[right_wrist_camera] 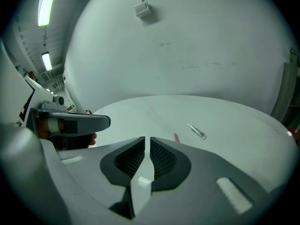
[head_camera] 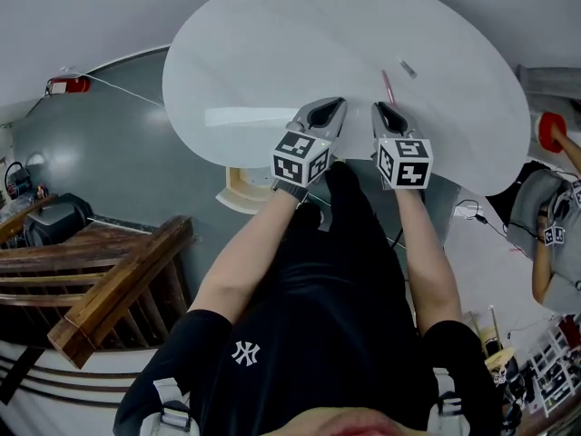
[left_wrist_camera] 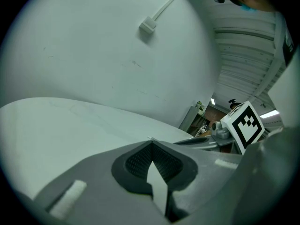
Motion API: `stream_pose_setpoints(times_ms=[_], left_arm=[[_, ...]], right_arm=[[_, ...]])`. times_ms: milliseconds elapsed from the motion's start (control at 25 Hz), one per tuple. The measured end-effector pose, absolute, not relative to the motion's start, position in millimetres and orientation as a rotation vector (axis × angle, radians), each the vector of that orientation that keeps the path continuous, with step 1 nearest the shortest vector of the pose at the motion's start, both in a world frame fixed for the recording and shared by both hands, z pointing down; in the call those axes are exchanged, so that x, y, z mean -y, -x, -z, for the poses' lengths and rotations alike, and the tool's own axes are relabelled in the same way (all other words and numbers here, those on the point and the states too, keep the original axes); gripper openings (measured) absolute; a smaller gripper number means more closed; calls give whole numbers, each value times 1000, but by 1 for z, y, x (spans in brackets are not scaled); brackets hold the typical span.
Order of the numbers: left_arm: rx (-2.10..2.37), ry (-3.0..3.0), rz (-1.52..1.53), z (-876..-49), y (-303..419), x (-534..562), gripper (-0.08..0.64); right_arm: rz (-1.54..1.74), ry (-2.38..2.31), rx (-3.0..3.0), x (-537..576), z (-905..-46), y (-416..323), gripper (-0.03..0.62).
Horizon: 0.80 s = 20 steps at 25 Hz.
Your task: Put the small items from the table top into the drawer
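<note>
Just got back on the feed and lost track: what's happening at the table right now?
A person holds a tool in each hand at the near edge of the round white table. The left tool and the right tool are both shut and empty. Two small items lie untouched just past the right tool: a thin pink stick and, beyond it, a small grey oblong piece. Nothing has been picked up yet.

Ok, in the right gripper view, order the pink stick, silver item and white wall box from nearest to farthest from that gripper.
1. pink stick, on the table just past the jaws
2. silver item, farther out, to the right
3. white wall box, high up, beyond the table
</note>
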<state>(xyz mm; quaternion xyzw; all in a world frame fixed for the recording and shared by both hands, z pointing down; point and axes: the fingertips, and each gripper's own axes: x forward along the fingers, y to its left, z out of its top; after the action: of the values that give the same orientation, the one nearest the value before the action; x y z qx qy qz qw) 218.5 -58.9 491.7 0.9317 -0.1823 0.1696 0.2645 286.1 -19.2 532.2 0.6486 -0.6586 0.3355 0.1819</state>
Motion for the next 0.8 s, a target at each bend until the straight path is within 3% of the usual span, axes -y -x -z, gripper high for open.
stream_pose_setpoints(times_ms=[360, 800], left_arm=[[464, -2501, -514, -510, -251, 58, 0], [423, -2473, -554, -531, -280, 58, 0]], right_arm=[[-967, -1802, 1722, 14, -566, -339, 81], [-978, -1687, 1677, 20, -599, -348, 103]])
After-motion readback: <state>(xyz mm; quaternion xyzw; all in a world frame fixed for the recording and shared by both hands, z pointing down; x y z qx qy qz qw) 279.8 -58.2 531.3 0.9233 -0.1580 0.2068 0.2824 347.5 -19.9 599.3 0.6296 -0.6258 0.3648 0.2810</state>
